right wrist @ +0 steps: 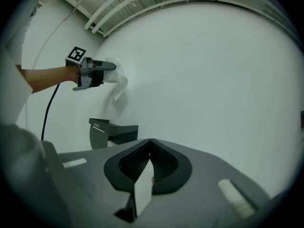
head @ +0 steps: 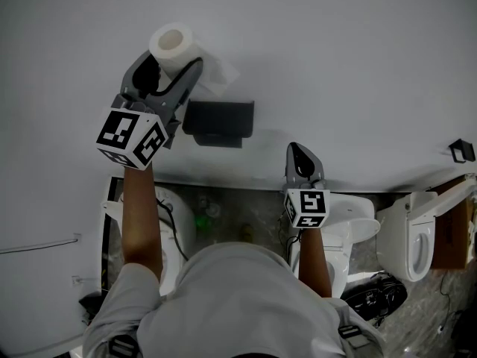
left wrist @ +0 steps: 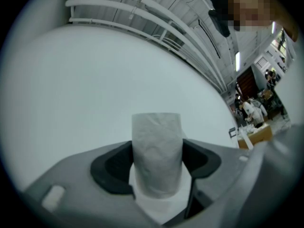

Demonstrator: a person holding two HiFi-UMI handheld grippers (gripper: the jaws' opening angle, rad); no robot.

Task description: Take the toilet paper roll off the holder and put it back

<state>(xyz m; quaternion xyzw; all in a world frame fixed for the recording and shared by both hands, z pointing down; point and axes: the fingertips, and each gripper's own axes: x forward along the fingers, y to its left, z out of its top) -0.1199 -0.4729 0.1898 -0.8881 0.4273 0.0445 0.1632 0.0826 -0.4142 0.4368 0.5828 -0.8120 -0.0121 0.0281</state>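
Fingers (left wrist: 110,167) of left gripper (head: 175,67) are clamping white toilet paper roll (left wrist: 156,148) above black wall holder (head: 218,121) for remounting; right gripper (right wrist: 150,144) idling, jaws together

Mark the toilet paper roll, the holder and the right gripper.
toilet paper roll (left wrist: 156,151): left gripper view, paper side.
holder (head: 220,119): head view, dark top face.
right gripper (right wrist: 150,141): right gripper view, closed jaw tips.

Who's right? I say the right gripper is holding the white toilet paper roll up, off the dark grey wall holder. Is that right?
No, the left gripper is holding the white toilet paper roll up, off the dark grey wall holder. The left gripper view shows the roll between its jaws; the right gripper is shut, empty.
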